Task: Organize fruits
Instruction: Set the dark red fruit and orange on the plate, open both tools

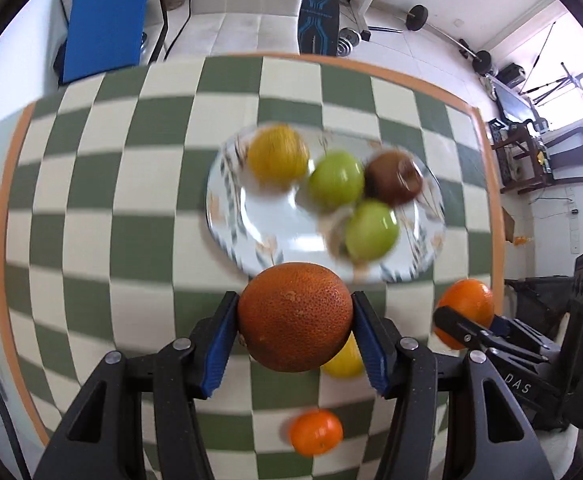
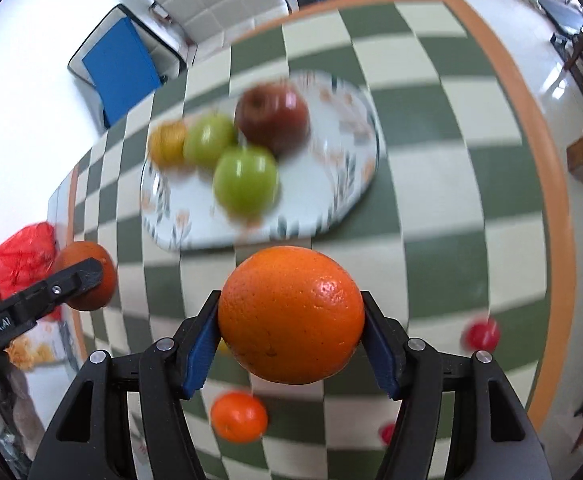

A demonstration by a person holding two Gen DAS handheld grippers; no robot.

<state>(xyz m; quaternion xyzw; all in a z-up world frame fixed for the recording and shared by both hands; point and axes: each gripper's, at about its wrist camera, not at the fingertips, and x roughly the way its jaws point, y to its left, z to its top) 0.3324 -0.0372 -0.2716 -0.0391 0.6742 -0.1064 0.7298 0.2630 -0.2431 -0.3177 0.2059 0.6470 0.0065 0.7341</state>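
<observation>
**A:** Your left gripper (image 1: 294, 320) is pinching a dark, rough-skinned orange (image 1: 294, 316) between its blue pads (image 1: 217, 354), lifted clear of the checkered tablecloth (image 1: 91, 200). Your right gripper (image 2: 290, 328) does the same with a brighter orange (image 2: 290, 314), clamped from both sides.

**B:** So which step are you on?

**A:** By the look of it, carrying both oranges toward the plate (image 1: 267, 224). It sits just ahead of both grippers and already holds a yellow fruit (image 1: 277, 154), two green apples (image 1: 335, 178) and a red apple (image 1: 393, 178), bunched on its far half.

**B:** Where should you set them down?

**A:** Aim for the bare near half of the plate. You'll need to bring each orange low over the rim before you let the fingers part, or it may roll. Your grippers are close together, so I'd place one at a time.

**B:** Anything left after that?

**A:** A small mandarin (image 1: 315, 432) and a yellow fruit partly hidden behind the dark orange lie on the cloth below your grippers. Something small and red (image 2: 481, 334) shows to the right, too blurred to name.
</observation>
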